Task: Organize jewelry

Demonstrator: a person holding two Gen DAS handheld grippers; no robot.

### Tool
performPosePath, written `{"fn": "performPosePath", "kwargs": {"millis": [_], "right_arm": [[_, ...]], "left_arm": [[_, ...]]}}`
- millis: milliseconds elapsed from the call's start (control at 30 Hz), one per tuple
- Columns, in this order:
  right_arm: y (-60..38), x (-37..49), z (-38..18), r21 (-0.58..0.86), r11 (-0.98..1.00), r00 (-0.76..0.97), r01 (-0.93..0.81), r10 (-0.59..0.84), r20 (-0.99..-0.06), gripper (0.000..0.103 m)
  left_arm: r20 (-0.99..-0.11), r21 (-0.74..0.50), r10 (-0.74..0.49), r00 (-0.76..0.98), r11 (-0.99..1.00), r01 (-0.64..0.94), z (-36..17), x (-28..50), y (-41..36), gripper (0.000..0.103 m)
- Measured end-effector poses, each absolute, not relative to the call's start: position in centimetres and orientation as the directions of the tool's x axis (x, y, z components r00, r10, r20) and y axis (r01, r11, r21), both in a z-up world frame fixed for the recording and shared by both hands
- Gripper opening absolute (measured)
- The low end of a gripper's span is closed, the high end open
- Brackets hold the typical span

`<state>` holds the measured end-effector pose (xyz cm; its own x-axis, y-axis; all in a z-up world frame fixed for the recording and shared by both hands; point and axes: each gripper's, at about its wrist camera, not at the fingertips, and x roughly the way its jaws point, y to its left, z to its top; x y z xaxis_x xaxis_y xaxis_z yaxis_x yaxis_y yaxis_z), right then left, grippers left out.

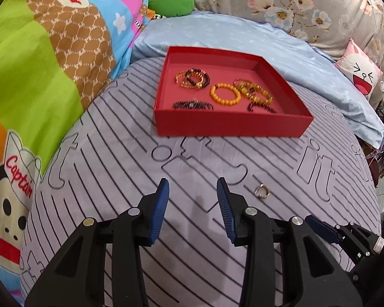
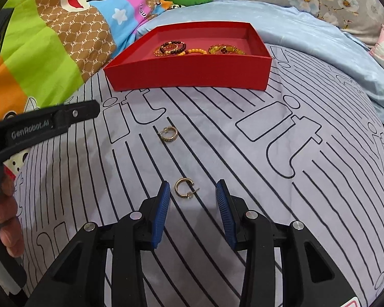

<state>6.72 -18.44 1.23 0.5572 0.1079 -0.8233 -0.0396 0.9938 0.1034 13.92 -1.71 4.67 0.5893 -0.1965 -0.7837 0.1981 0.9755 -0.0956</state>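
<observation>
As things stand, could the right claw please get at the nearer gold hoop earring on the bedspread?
Probably yes. The right claw is open, and the nearer earring lies flat on the striped bedspread just ahead of its tips, with nothing covering it or in between.

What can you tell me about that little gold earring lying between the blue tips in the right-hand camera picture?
The near earring is a small gold-coloured hoop, open like a letter C, with a thin post sticking out at its lower right. It looks like metal, with a darker band along its outer edge. It lies flat on the striped bedsheet, in the gap between the fingers of the right gripper, nearer the left one. The open gripper does not touch it.
</observation>
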Motion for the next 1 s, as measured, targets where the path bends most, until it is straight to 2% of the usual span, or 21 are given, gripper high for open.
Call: {"fn": "performPosePath", "kwargs": {"millis": [300, 367, 500, 1000], "right_arm": [[-17.9, 6.8, 1.0, 0.077, 0.996, 0.569, -0.050, 0.092, -0.817, 0.035], [-17.9, 6.7, 1.0, 0.068, 0.996, 0.574, -0.049, 0.084, -0.815, 0.032], [-18.4, 6.7, 1.0, 0.073, 0.997, 0.575, -0.033, 0.078, -0.815, 0.020], [-21.3, 6.3, 1.8, 0.122, 0.992, 0.586, 0.031, 0.081, -0.807, 0.019]], "left_arm": [[-0.808, -0.101, -0.192, 0.557, 0.977, 0.190, 3.0, 12.4, -1.3, 0.037], [-0.809, -0.100, -0.194, 0.555, 0.976, 0.195, 2.9, 12.2, -1.5, 0.037], [-0.812, -0.103, -0.199, 0.549, 0.974, 0.200, 2.7, 12.2, -1.7, 0.037], [-0.811, -0.117, -0.242, 0.533, 0.959, 0.258, 2.6, 12.1, -3.8, 0.037]]}}
